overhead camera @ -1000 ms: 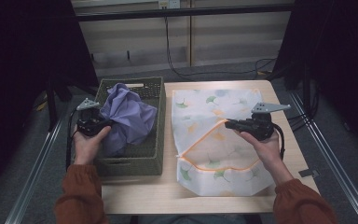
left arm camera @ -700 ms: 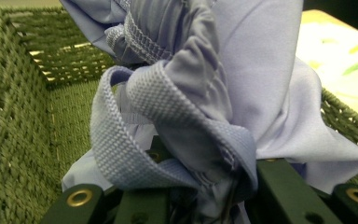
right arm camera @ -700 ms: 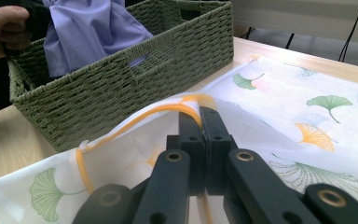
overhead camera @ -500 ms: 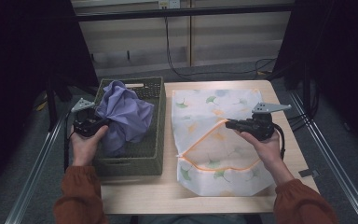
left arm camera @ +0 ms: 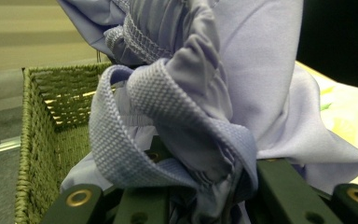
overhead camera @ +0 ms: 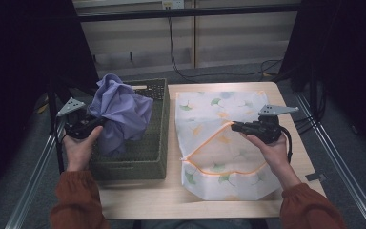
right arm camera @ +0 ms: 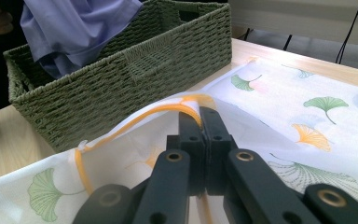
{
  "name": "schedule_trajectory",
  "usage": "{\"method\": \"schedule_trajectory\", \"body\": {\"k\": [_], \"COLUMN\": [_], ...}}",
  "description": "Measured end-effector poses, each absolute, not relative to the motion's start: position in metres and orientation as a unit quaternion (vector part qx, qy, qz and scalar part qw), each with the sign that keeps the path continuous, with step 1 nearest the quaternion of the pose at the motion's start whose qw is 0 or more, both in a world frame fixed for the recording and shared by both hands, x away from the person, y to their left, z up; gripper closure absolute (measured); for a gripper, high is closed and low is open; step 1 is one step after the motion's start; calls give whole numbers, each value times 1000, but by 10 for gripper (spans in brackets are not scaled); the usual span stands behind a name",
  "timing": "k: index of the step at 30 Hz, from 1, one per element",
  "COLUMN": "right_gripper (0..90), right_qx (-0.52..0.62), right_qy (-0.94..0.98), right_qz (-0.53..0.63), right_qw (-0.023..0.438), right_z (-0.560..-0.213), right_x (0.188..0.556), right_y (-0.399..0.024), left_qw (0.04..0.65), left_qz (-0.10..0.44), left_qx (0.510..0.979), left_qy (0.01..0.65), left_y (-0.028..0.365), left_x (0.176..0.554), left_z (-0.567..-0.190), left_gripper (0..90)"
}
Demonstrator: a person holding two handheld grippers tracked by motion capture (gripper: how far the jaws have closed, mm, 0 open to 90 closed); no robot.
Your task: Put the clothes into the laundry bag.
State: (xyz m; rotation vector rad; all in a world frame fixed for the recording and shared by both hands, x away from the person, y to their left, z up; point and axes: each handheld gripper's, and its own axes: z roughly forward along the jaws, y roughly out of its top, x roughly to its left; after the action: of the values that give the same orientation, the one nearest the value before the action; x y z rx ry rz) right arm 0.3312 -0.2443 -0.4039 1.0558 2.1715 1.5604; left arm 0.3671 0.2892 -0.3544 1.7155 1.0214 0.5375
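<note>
Now left gripper [overhead camera: 94,125] pinching lilac garment [overhead camera: 120,112] above basket [overhead camera: 153,143]; laundry bag's orange-edged mouth [overhead camera: 209,138], pinched by right gripper [overhead camera: 234,127], at three o'clock.

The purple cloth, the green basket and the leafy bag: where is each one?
purple cloth [overhead camera: 121,112], high view, on its bunched middle.
green basket [right arm camera: 135,77], right gripper view, on its woven side wall.
leafy bag [overhead camera: 209,107], high view, on its flat upper part.

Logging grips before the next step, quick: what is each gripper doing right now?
Left gripper: shut on the purple garment.
Right gripper: shut on the laundry bag at its orange-trimmed opening.
</note>
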Motion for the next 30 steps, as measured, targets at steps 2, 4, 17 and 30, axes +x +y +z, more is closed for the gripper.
{"method": "schedule_trajectory", "body": {"k": [2,4,17,30], "right_gripper": [893,893,893,893], "right_qx": [364,365,362,360], "right_qy": [748,748,748,749], "right_qz": [538,538,540,541], "right_qw": [133,131,133,132], "right_z": [-404,-404,-403,-401], "right_x": [331,331,331,331], "right_y": [-244,-245,-244,-245], "left_qw": [517,518,552,578], "left_qz": [224,229,243,238], "left_qx": [712,711,691,684], "left_qy": [420,416,399,376], "left_y": [288,287,287,284], "left_x": [366,364,350,345], "left_z": [-352,-349,-327,-321], "left_gripper": [756,756,756,758]}}
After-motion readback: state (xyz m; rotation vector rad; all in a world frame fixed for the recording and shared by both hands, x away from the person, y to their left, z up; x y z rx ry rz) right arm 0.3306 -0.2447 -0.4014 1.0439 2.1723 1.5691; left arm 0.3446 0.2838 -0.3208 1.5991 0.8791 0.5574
